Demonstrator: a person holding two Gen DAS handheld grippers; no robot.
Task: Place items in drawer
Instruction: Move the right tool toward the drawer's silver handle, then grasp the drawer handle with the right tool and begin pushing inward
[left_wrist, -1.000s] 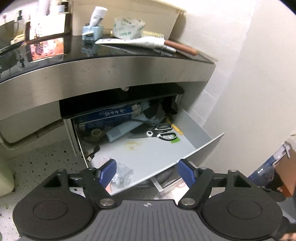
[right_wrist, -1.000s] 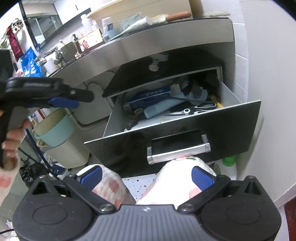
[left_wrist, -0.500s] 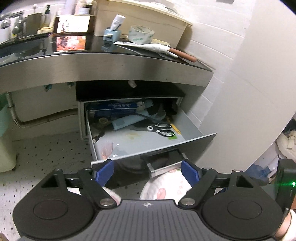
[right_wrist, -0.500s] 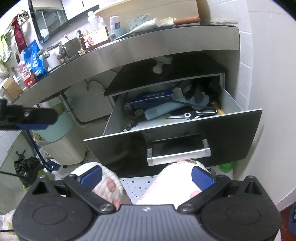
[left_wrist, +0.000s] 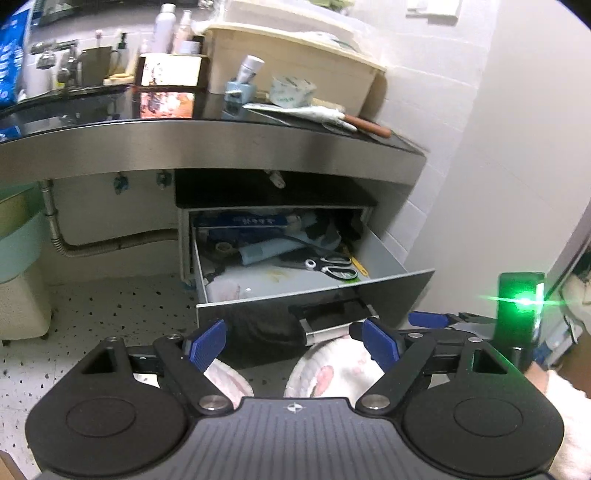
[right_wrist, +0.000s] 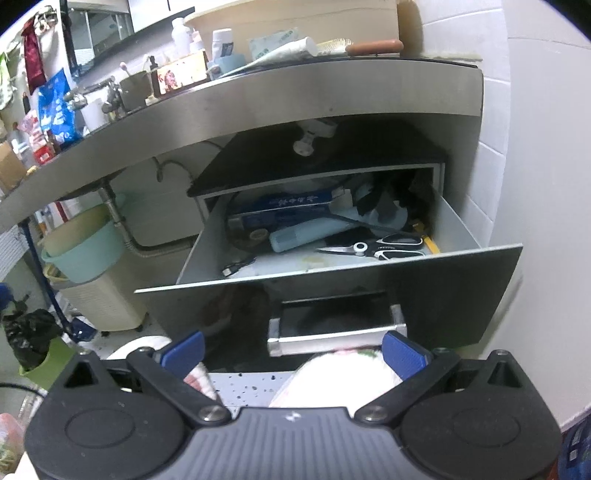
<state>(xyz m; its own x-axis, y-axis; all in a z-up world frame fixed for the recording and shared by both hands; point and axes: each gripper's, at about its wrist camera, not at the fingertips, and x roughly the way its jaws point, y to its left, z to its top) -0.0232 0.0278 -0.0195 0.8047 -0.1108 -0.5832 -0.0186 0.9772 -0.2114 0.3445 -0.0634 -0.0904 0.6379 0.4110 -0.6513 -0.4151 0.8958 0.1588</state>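
Observation:
The drawer (left_wrist: 391, 291) under the steel counter stands pulled open; it also shows in the right wrist view (right_wrist: 491, 284). Inside lie scissors (left_wrist: 334, 266), a blue box (left_wrist: 242, 221), a light blue tube (left_wrist: 264, 251) and dark clutter at the back. The scissors (right_wrist: 384, 249) and blue box (right_wrist: 280, 208) show in the right view too. My left gripper (left_wrist: 293, 341) is open and empty, in front of and below the drawer front. My right gripper (right_wrist: 293, 352) is open and empty, just before the drawer handle (right_wrist: 336, 334). The right gripper's fingers (left_wrist: 428, 319) show at the left view's right.
The counter (left_wrist: 221, 144) carries a toothpaste tube (left_wrist: 306, 112), a brush (left_wrist: 364, 125), tape, bottles and a cream bin. A mint basin on a white bin (right_wrist: 85, 258) stands left. White wall (left_wrist: 498, 166) borders the drawer's right. The person's pink-patterned slippers (left_wrist: 332, 373) are below.
My left gripper has pulled back and up from over the drawer, now showing the whole drawer front. My right gripper has edged closer to the handle. Both stay open.

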